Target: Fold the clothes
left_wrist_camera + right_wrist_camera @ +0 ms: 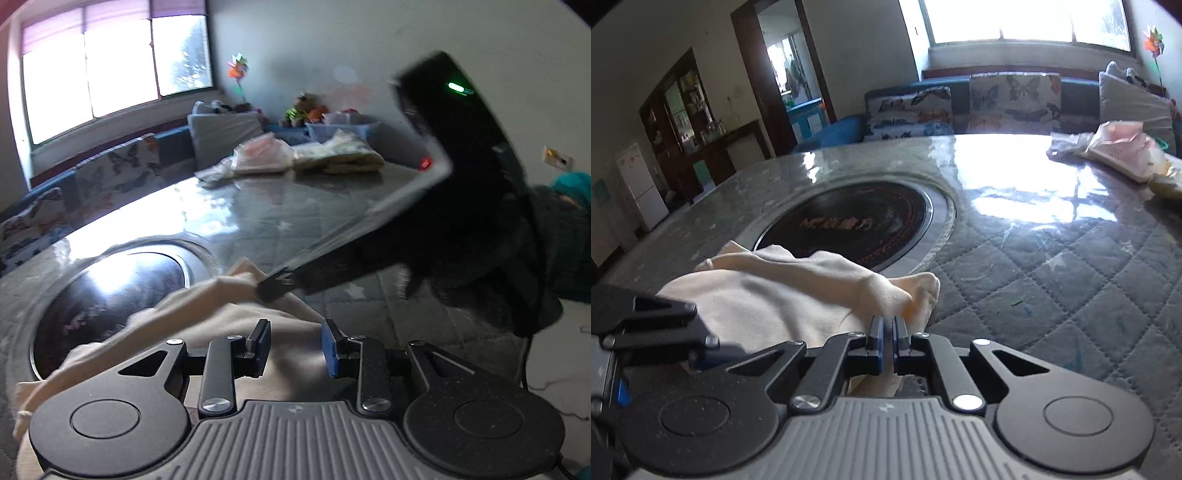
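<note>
Two tools: both at one cream garment (783, 295), bunched at near edge of quilted tabletop (1052, 266), partly over dark round inset (857, 221).
Right tool (888, 332): clamped on cloth edge, likely to anchor fold.
Left tool (295, 347): jaws apart, empty, over cloth, apparently seeking second hold.
Folded pile (306, 155): far side, clear of work.

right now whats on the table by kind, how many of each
cream garment: 1
bagged folded clothes at the far edge: 2
loose clear plastic bag: 1
round black hotplate set into the table: 1
total: 5
</note>
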The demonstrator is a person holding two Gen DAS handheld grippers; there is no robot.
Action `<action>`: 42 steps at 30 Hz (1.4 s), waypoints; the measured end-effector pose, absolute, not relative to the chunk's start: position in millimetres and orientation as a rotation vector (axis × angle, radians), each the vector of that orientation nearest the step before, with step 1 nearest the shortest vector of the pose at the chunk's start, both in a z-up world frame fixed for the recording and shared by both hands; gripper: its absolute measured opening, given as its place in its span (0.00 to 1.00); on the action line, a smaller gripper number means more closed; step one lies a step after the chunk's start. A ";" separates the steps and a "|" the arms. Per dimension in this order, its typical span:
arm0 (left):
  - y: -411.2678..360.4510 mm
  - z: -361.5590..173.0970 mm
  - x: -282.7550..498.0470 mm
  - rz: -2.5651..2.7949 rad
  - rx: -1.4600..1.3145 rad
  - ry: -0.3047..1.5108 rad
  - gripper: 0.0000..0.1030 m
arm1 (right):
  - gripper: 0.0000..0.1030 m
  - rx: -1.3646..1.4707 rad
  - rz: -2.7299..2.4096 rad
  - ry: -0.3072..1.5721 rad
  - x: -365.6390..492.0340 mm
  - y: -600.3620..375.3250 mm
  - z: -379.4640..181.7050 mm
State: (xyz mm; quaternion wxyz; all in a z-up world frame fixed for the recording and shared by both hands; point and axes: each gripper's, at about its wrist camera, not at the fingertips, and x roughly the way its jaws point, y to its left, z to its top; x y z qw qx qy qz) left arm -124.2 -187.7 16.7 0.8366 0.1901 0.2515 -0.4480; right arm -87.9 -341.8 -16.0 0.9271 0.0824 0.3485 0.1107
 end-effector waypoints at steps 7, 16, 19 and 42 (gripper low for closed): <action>-188.9 10.2 -125.3 -0.953 0.387 0.542 0.31 | 0.05 0.145 0.216 0.722 -76.5 -341.4 -21.5; -131.1 33.6 -134.4 -0.874 0.281 0.491 0.34 | 0.09 0.102 0.242 0.620 -113.6 -324.9 2.6; -98.9 41.2 -133.8 -0.789 0.247 0.482 0.33 | 0.10 0.093 0.282 0.605 -126.0 -312.4 6.0; -19.3 26.1 -115.8 -0.540 0.109 0.557 0.32 | 0.16 0.018 0.493 0.587 -103.4 -227.5 24.6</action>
